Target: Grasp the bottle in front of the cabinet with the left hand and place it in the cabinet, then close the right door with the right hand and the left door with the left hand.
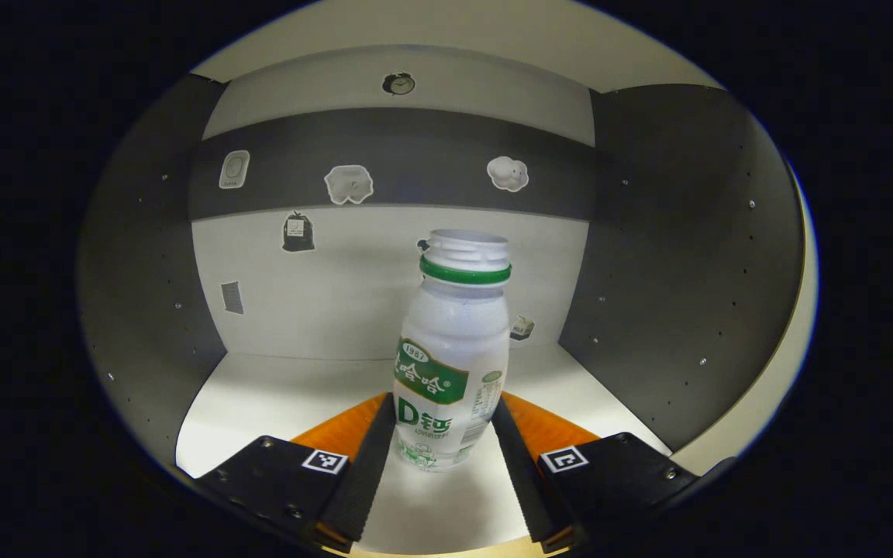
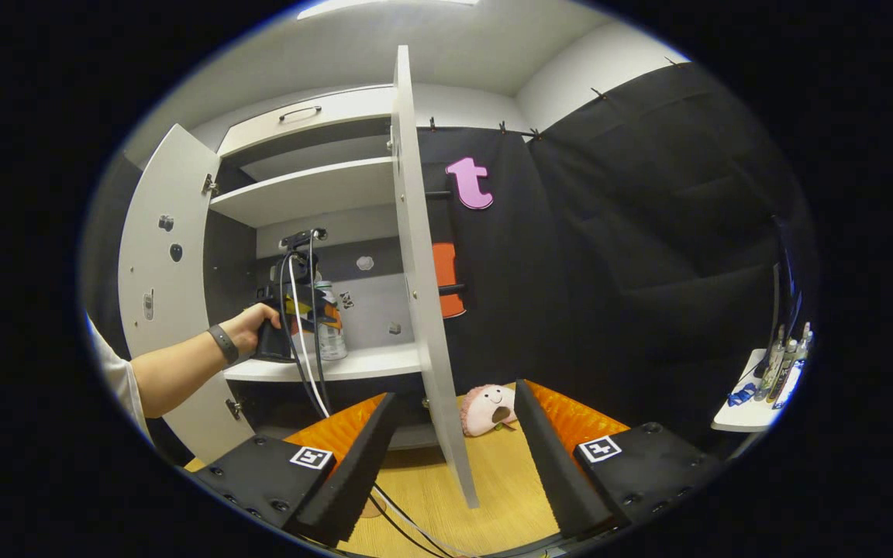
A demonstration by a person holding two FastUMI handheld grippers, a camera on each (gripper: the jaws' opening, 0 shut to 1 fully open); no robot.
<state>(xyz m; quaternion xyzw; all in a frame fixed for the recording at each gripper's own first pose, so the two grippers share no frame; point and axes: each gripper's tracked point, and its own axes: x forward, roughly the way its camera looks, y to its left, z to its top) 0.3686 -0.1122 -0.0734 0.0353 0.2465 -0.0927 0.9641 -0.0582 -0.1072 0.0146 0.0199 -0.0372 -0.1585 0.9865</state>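
Observation:
A white bottle (image 1: 450, 364) with a green label and green neck ring, cap off, stands slightly tilted on the white cabinet shelf (image 1: 276, 395). My left gripper (image 1: 443, 399) is shut on its lower body, one finger on each side. In the right gripper view a hand holds the left gripper (image 2: 291, 310) inside the cabinet with the bottle (image 2: 330, 329) over the shelf (image 2: 369, 363). The right door (image 2: 419, 271) stands open, edge-on, just ahead of my open, empty right gripper (image 2: 454, 395). The left door (image 2: 160, 263) is swung wide open.
Dark side walls (image 1: 671, 256) and a back wall with small stickers enclose the shelf. A pink plush toy (image 2: 489, 407) lies on the wooden table (image 2: 431, 496) beyond the right door. Cables (image 2: 311, 387) hang from the left gripper. A small side shelf (image 2: 760, 395) holds items at far right.

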